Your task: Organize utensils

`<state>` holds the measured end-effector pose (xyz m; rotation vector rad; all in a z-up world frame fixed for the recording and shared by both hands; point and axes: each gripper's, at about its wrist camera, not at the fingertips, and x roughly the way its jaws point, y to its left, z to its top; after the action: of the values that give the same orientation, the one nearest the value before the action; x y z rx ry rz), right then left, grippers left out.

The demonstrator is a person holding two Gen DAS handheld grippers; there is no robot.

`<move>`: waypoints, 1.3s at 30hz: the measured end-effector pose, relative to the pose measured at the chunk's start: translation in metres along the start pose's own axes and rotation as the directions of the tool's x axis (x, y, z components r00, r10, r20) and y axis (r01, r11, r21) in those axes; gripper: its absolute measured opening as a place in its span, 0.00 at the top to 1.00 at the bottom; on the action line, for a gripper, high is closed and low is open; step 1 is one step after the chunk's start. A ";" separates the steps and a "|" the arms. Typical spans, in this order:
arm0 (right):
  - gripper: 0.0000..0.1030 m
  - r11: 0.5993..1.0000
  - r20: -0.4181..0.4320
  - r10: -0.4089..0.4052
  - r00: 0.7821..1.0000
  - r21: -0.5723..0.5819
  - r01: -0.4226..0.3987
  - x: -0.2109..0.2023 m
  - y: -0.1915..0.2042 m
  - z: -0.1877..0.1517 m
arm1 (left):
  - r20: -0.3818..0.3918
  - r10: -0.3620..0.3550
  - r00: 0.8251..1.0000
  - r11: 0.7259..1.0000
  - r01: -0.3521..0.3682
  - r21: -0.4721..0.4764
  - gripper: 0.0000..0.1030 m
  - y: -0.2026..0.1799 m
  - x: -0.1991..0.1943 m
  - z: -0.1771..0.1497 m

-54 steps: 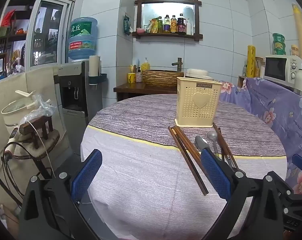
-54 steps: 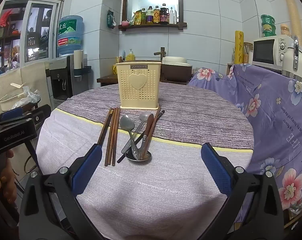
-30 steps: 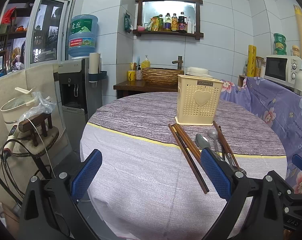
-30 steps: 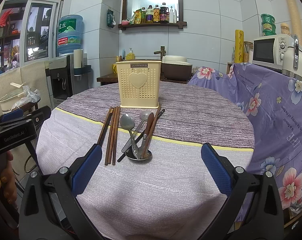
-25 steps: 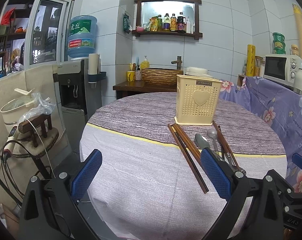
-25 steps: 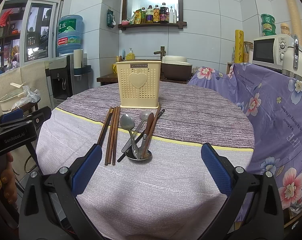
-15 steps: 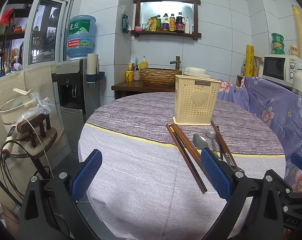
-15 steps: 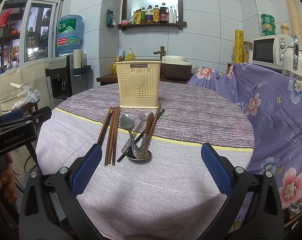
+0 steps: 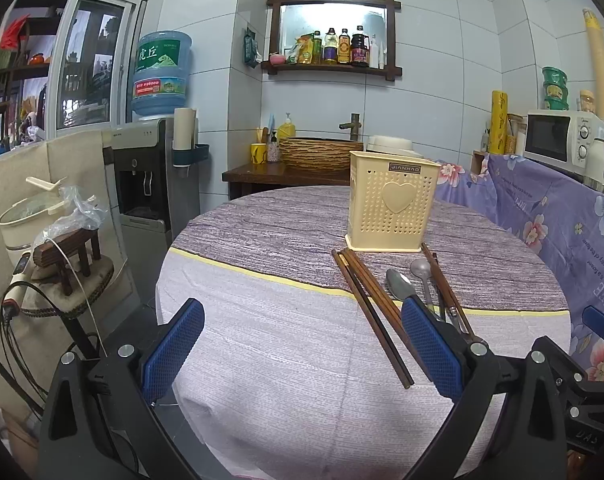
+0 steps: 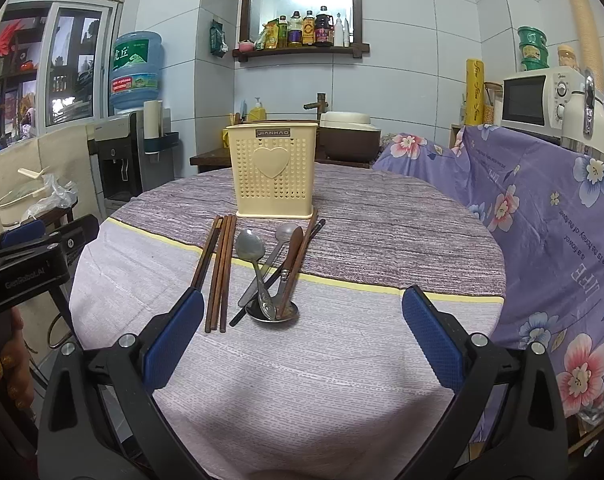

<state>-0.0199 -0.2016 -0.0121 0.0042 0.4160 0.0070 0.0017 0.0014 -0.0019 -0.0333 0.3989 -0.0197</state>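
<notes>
A matt woven cloth [image 10: 342,360] covered the round bench. The cream perforated plastic holder [image 10: 272,172] looked smooth; brown wooden chopsticks [image 10: 218,272] matt, steel spoons [image 10: 252,252] dully glossy.

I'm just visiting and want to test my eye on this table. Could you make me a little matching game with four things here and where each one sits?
Things:
1. yellow holder
2. brown chopsticks
3. metal spoons
4. microwave

Places:
A. lying left of the spoons
B. on the flowered cloth at the far right
C. standing upright behind the utensils
D. piled between the chopsticks and bare cloth

Pairs: 1-C, 2-A, 3-D, 4-B
</notes>
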 end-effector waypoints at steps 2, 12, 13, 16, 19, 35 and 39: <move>0.05 1.000 0.001 -0.001 1.000 0.001 0.001 0.000 0.000 0.000 | 0.002 -0.001 1.000 1.000 0.001 0.003 0.05 -0.001 0.000 0.000; 0.05 1.000 0.001 -0.006 1.000 0.006 0.006 -0.001 -0.004 0.002 | 0.004 -0.016 1.000 1.000 0.016 0.009 0.05 -0.002 0.000 0.000; 0.05 1.000 0.001 -0.006 1.000 0.005 0.006 -0.001 -0.004 0.002 | 0.004 -0.017 1.000 1.000 0.017 0.009 0.05 -0.002 0.000 0.000; 0.05 1.000 0.001 -0.005 1.000 0.004 0.005 -0.001 -0.004 0.002 | 0.004 -0.018 1.000 1.000 0.017 0.009 0.05 -0.002 0.001 0.000; 0.05 1.000 0.001 -0.005 1.000 0.005 0.005 -0.001 -0.004 0.002 | 0.003 -0.017 1.000 1.000 0.017 0.009 0.05 -0.003 0.001 0.000; 0.05 1.000 -0.002 -0.008 1.000 0.005 0.008 0.000 -0.004 0.002 | 0.002 -0.017 1.000 1.000 0.017 0.009 0.05 -0.003 0.001 0.000; 0.05 1.000 -0.003 -0.008 1.000 0.005 0.008 0.000 -0.004 0.002 | -0.003 -0.019 1.000 1.000 0.019 0.012 0.05 -0.002 0.001 -0.003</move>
<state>-0.0191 -0.2060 -0.0106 0.0076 0.4189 -0.0023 0.0016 -0.0006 -0.0051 -0.0253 0.4009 -0.0404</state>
